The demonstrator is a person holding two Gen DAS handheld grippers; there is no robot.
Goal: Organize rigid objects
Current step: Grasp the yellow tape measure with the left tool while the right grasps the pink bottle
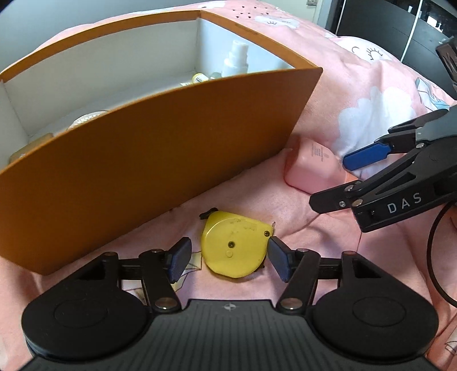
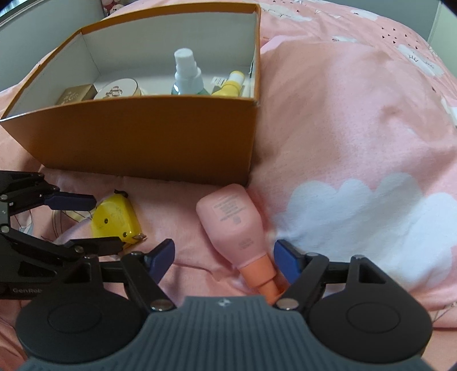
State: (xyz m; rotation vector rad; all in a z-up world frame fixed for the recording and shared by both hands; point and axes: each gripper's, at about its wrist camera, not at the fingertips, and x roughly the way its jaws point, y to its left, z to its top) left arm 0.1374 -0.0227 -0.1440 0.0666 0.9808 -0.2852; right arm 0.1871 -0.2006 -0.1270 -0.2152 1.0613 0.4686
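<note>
A yellow tape measure (image 1: 232, 247) (image 2: 114, 218) lies flat on the pink bedspread, just in front of the orange box (image 1: 142, 159) (image 2: 142, 134). My left gripper (image 1: 228, 258) (image 2: 85, 224) is open and straddles it; the right pad sits at its edge and the left pad stands apart. A pink bottle with an orange cap (image 2: 234, 225) (image 1: 311, 167) lies by the box's near right corner. My right gripper (image 2: 225, 255) (image 1: 342, 179) is open around its neck end, with the cap close to the right finger.
Inside the box are a white spray bottle (image 2: 187, 74), a yellow bottle (image 2: 231, 85), a round cream compact (image 2: 117, 88) and a gold box (image 2: 75, 94). The pink bedspread (image 2: 342, 128) with cloud prints rises in folds to the right. Dark furniture (image 1: 400, 25) stands beyond the bed.
</note>
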